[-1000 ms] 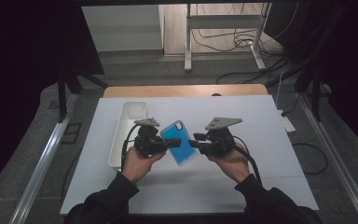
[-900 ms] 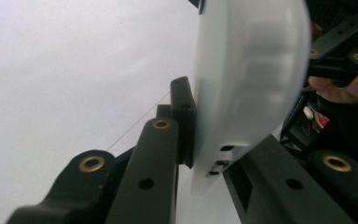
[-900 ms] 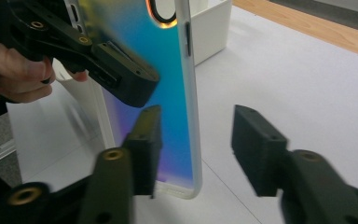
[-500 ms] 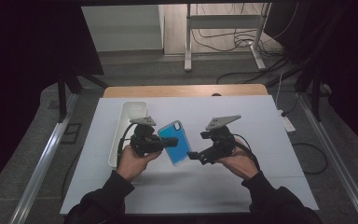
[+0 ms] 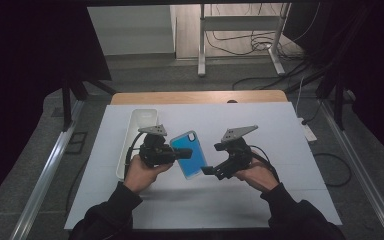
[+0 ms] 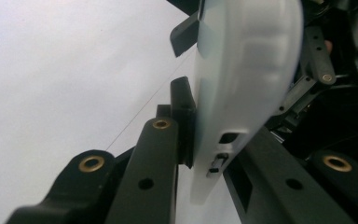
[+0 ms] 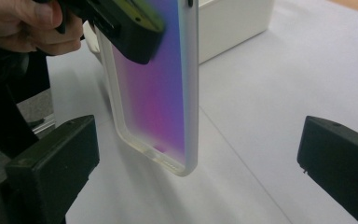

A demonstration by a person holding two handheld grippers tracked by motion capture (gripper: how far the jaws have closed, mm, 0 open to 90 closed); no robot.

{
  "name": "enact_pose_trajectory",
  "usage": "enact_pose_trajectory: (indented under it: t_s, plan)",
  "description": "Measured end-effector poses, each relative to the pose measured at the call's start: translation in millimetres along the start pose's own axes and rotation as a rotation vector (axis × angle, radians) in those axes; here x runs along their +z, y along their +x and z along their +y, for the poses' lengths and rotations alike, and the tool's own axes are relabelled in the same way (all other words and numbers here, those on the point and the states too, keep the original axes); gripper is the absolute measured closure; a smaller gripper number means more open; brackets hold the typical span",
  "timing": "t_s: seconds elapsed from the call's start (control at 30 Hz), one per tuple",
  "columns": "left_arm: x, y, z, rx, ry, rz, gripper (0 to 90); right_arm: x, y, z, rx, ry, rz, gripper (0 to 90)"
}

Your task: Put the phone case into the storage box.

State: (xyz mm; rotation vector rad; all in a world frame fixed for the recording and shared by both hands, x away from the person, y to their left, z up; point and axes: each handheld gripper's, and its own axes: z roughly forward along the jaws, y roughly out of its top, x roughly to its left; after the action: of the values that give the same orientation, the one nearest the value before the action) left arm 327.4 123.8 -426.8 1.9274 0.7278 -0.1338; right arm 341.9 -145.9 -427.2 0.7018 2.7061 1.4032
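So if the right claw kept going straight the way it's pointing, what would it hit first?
Most likely the phone case, held up by the left claw. It hangs between the open right claw's jaws, though how far ahead is hard to judge.

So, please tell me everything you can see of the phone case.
The phone case looks like soft plastic: a blue back shading to purple, a whitish translucent rim, and a camera cutout near its far corner. The rim has small button and port cutouts. It is empty and held tilted above the white table, not lying on it. The left gripper is shut on it, one pad on each face. The right gripper is open, its jaws standing wide to either side of the case's lower end without touching it.
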Motion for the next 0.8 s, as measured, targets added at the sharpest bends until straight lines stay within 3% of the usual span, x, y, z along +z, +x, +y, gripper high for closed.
enact_pose_trajectory:
  t_s: [0.17,0.63,0.7,0.8]
  plan:
    - [-0.3,-1.3,0.7,0.023,-0.002,-0.035,85.1,5.5,1.4,-2.1,0.01,0.02,0.046,0.0]
    - [7.3,-13.6,5.0,0.082,0.01,-0.111,85.1,15.0,12.4,-1.3,0.011,0.064,0.086,1.0]
    - [7.9,-15.1,5.5,0.091,0.013,-0.116,85.1,14.9,14.3,-0.9,0.001,0.061,0.094,5.5]
    - [8.7,-16.8,6.1,0.098,0.012,-0.129,85.1,13.5,16.7,0.0,-0.007,0.062,0.106,20.1]
